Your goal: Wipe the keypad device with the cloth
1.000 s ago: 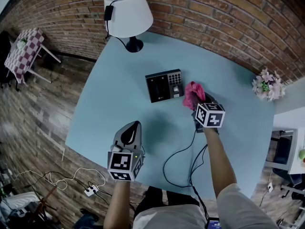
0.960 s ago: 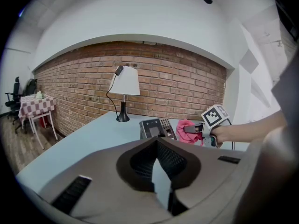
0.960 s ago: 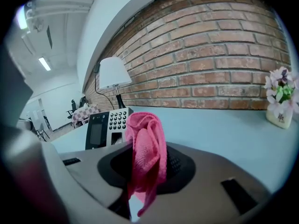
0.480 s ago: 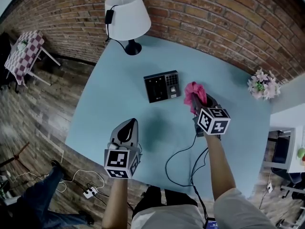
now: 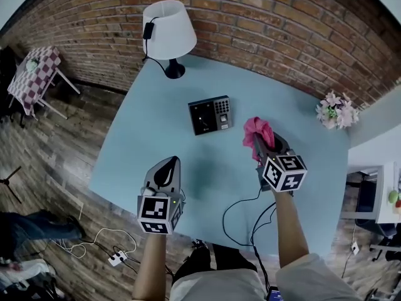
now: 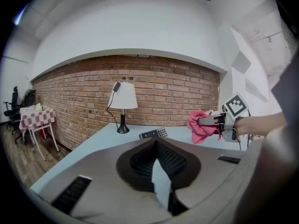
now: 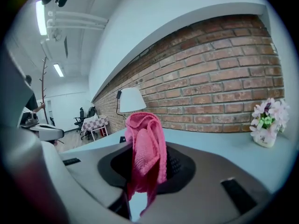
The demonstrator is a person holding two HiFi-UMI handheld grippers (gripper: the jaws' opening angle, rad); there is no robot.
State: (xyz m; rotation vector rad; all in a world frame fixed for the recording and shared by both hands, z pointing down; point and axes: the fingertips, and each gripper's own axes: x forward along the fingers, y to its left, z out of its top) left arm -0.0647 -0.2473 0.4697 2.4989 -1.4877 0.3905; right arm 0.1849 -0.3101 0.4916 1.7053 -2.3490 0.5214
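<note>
The black keypad device (image 5: 210, 115) lies flat on the light blue table (image 5: 156, 105), a little beyond its middle. It also shows small in the left gripper view (image 6: 153, 134). My right gripper (image 5: 262, 144) is shut on a bunched pink cloth (image 5: 257, 131), held above the table to the right of the device and apart from it. In the right gripper view the cloth (image 7: 145, 146) hangs folded between the jaws. My left gripper (image 5: 167, 166) hovers near the table's front edge, shut and holding nothing (image 6: 157, 146).
A white-shaded lamp (image 5: 168, 24) stands at the table's far left corner. A pot of pink flowers (image 5: 336, 111) sits at the far right. A black cable (image 5: 241, 212) trails over the near edge. Left of the table are a checkered side table (image 5: 34, 74) and someone's leg (image 5: 37, 224).
My right gripper has drawn the pink cloth back from the keypad device, toward me and to the right. The left gripper has hardly moved. A person has walked through at the lower left.
</note>
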